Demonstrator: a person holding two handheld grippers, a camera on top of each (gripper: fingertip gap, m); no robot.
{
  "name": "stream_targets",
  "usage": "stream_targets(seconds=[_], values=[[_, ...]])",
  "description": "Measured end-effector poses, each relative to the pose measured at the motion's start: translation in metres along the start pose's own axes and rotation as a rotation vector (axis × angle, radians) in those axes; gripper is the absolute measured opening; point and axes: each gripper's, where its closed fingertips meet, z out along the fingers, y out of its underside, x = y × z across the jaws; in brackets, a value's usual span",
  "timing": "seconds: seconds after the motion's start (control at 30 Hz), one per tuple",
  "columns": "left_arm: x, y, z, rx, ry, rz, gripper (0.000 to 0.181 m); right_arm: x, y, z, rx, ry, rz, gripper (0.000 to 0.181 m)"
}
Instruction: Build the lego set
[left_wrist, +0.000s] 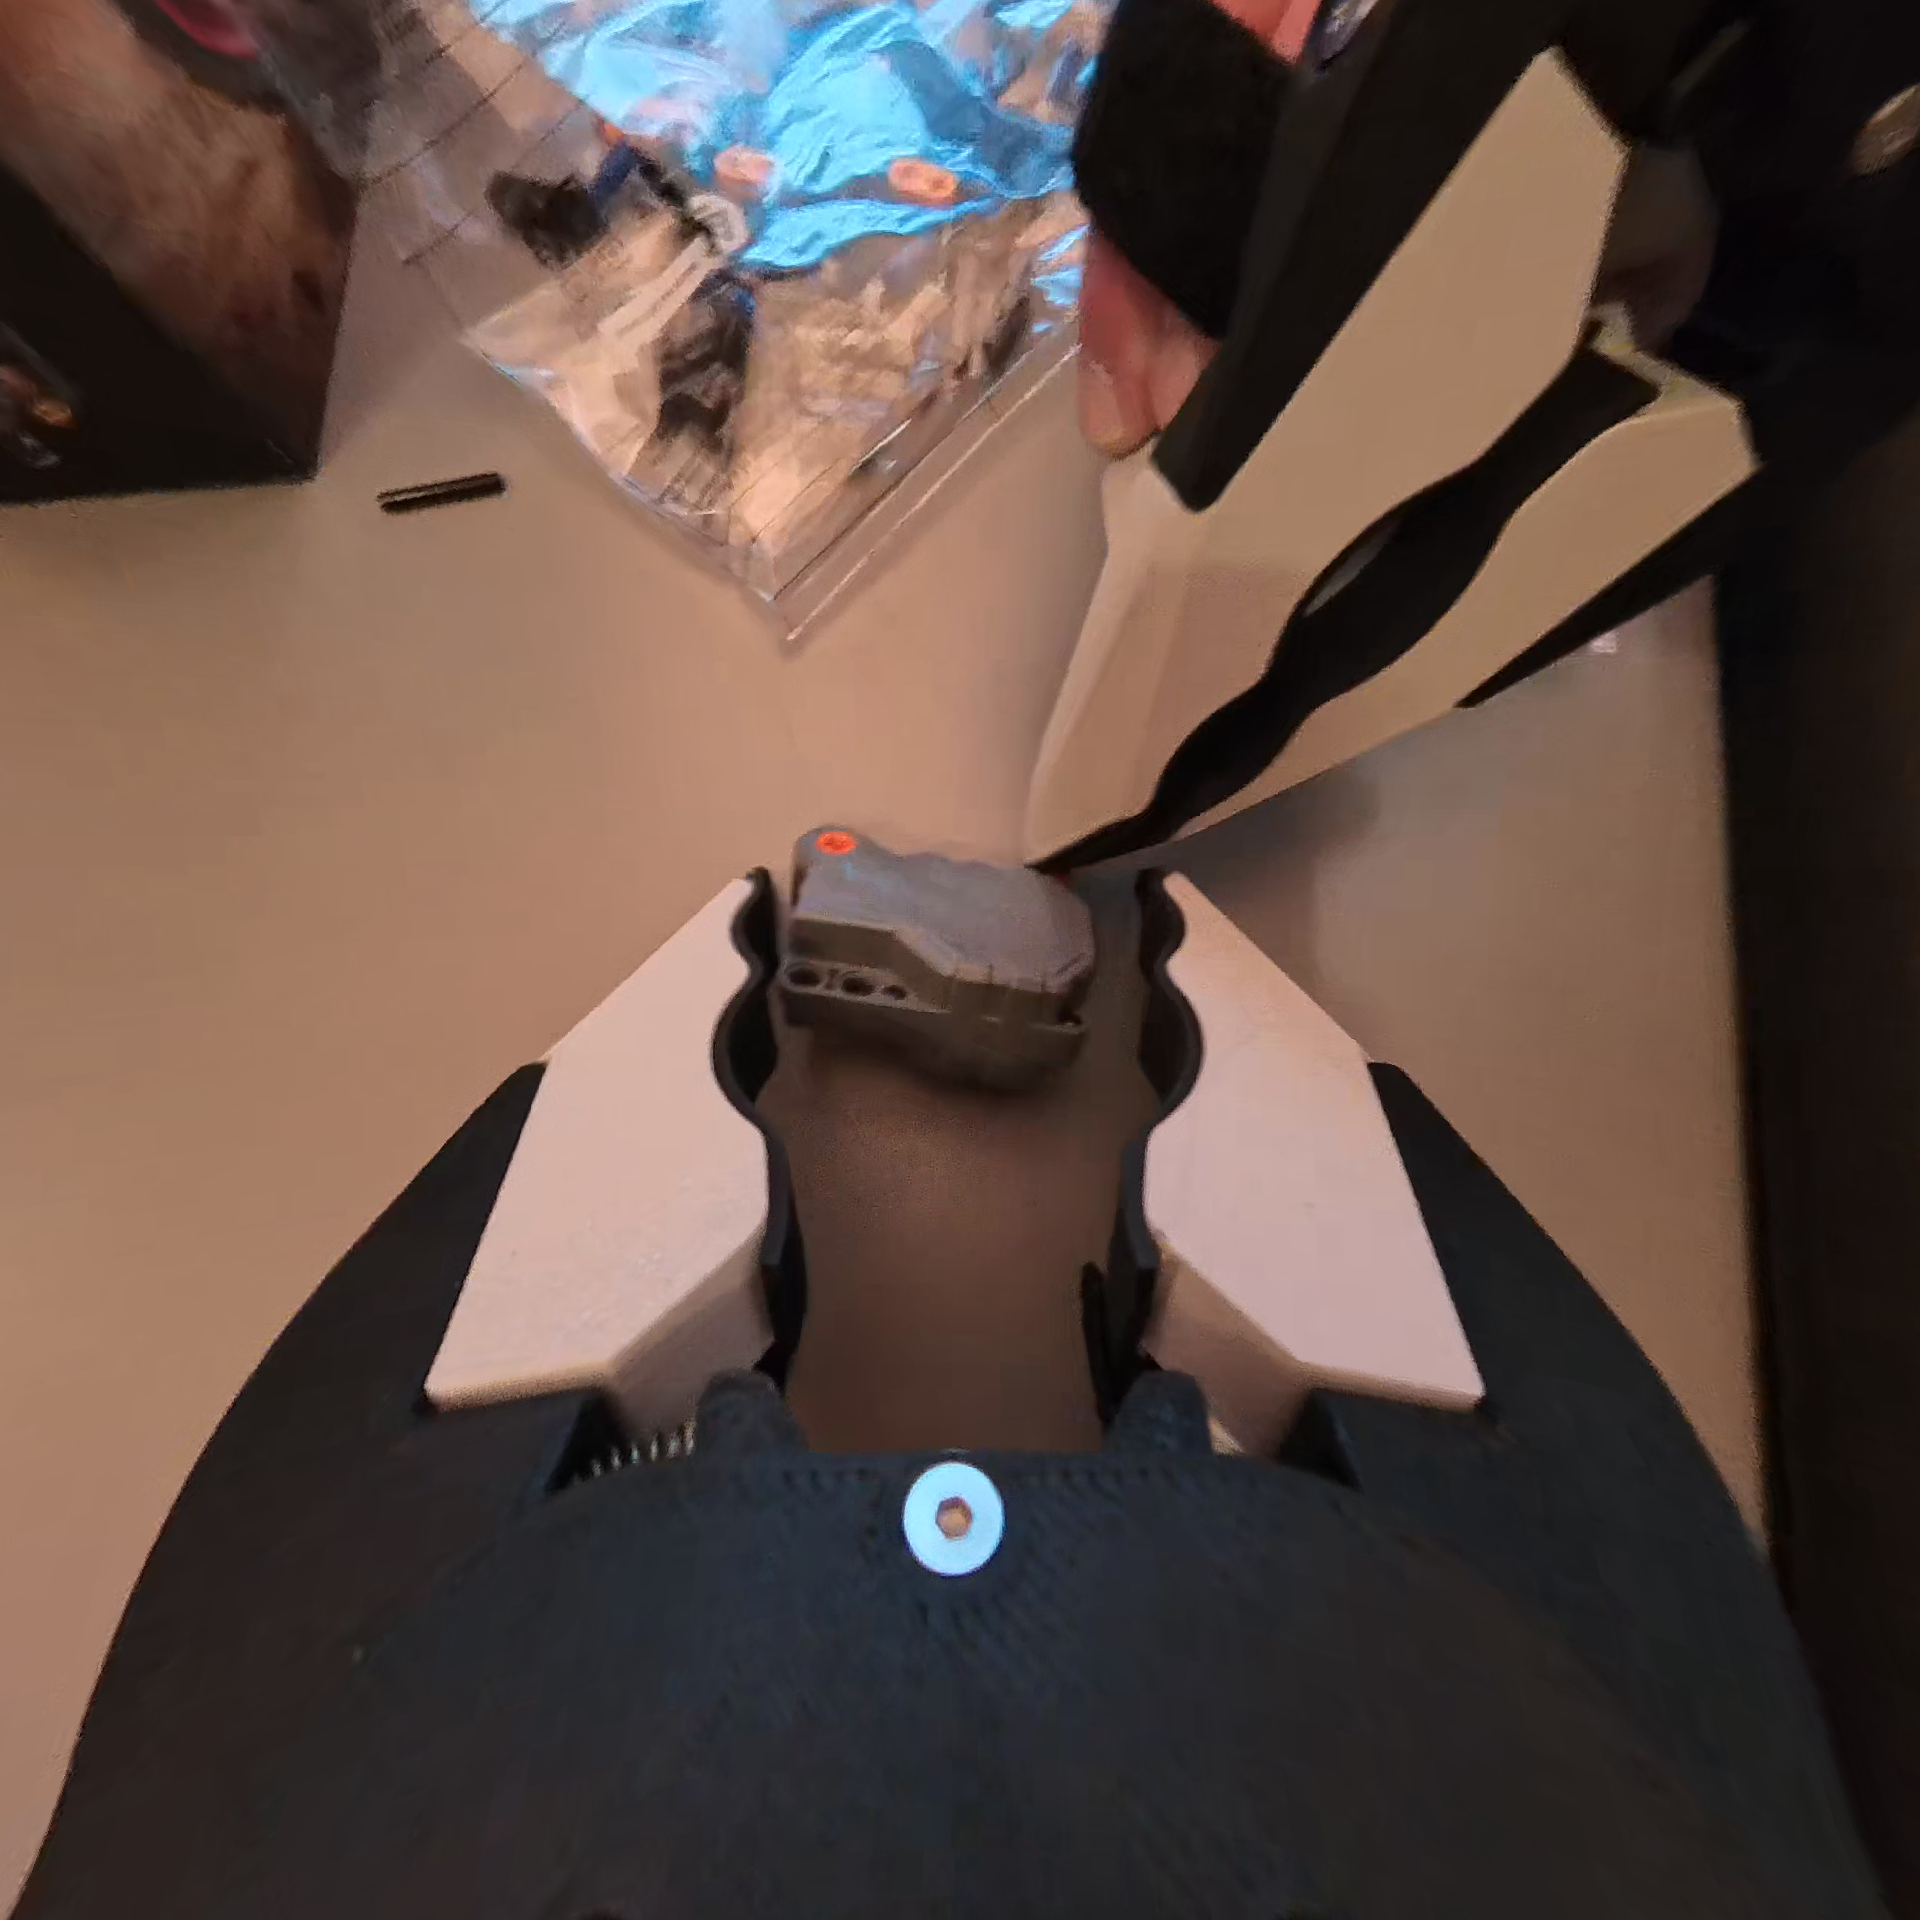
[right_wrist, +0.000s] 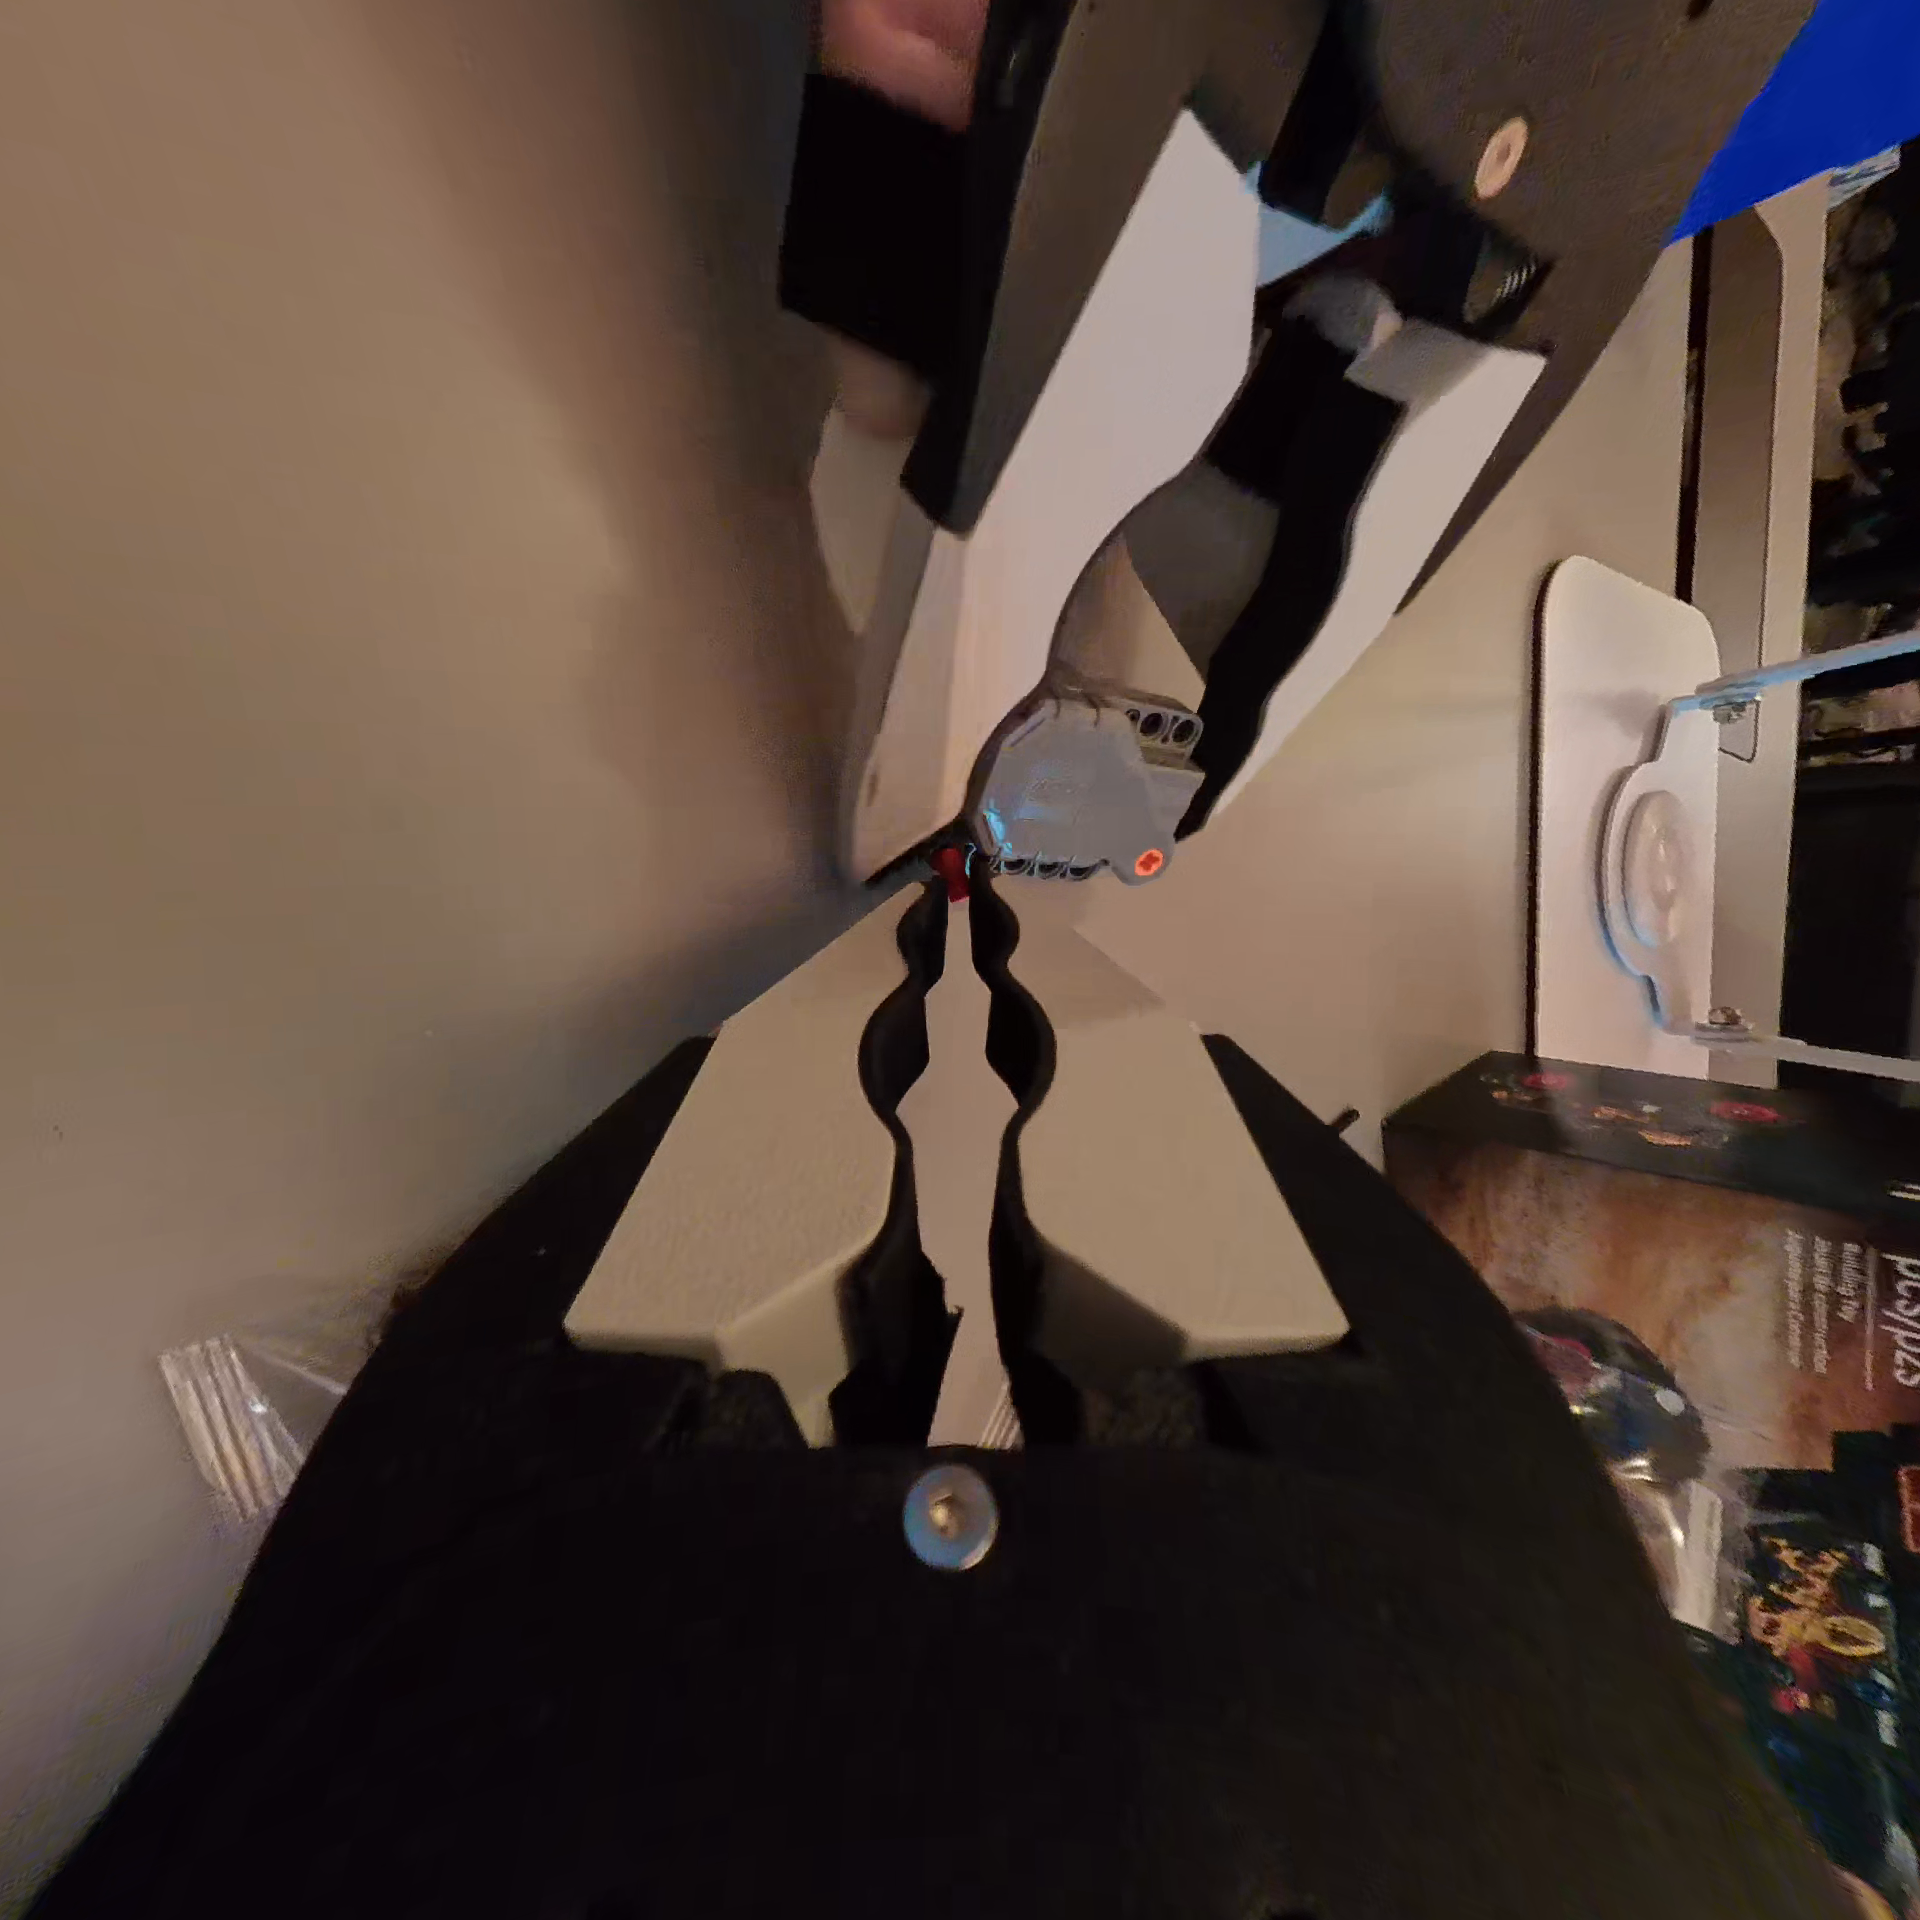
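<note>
While clamped on a grey motor block (left_wrist: 935, 961), left gripper (left_wrist: 951, 914); right gripper (right_wrist: 954, 899) pinching a red pin (right_wrist: 950, 871).

A grey motor block (left_wrist: 935, 966) sits clamped between the left gripper's (left_wrist: 951, 914) jaw tips; the right gripper's (left_wrist: 1049, 860) pinched tips touch its far corner.

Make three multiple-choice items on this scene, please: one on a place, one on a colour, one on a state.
1. Where is the grey motor block?
A. in the left gripper
B. on the table
C. in the bag

2. What colour is the small pin in the right gripper?
A. blue
B. red
C. yellow

3. How stand the right gripper's jaws?
A. wide open
B. nearly shut on the pin
C. hidden

Answers: 1 A, it sits between the left fingers; 2 B, red shows at the tips; 3 B, the tips pinch it.
</note>
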Motion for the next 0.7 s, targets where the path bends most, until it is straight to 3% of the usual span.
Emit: stream_targets(seconds=[0.1, 0.7], values=[[-0.0019, 0.0016, -0.0003, -0.03, -0.02, 0.018, 0.055, -0.0007, -0.0011, 0.0003, 0.006, -0.009, 0.009, 0.001], [0.0027, 0.0047, -0.0019, 0.033, 0.007, 0.069, 0.056, -0.0022, -0.0068, 0.0027, -0.073, 0.11, -0.146, 0.001]])
